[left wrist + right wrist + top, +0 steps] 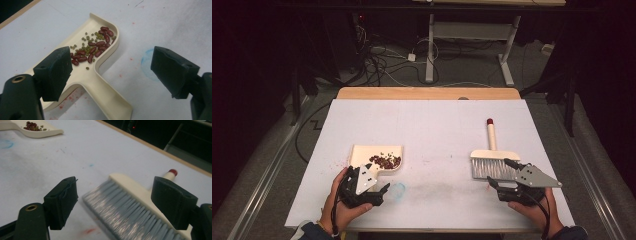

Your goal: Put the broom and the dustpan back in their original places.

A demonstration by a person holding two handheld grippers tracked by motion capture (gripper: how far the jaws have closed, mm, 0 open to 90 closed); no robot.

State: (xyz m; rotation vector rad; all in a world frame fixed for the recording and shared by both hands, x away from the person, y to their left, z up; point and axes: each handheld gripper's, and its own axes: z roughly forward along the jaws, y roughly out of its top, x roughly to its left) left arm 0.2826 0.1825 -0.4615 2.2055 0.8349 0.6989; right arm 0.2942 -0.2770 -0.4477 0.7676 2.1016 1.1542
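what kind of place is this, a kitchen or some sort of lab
Likely a lab or workshop test bench, not a kitchen: a white-covered table stands in a dark room, loose cables trail over the floor behind it, and a bare desk frame stands beyond.

**Dustpan with beans, hand brush lying flat**

A cream dustpan (377, 159) lies flat at the desk's near left, holding red beans (96, 47) and small green beans (87, 38). At the near right, a cream brush (493, 161) with grey bristles (130, 215) lies flat, red-tipped handle pointing away.
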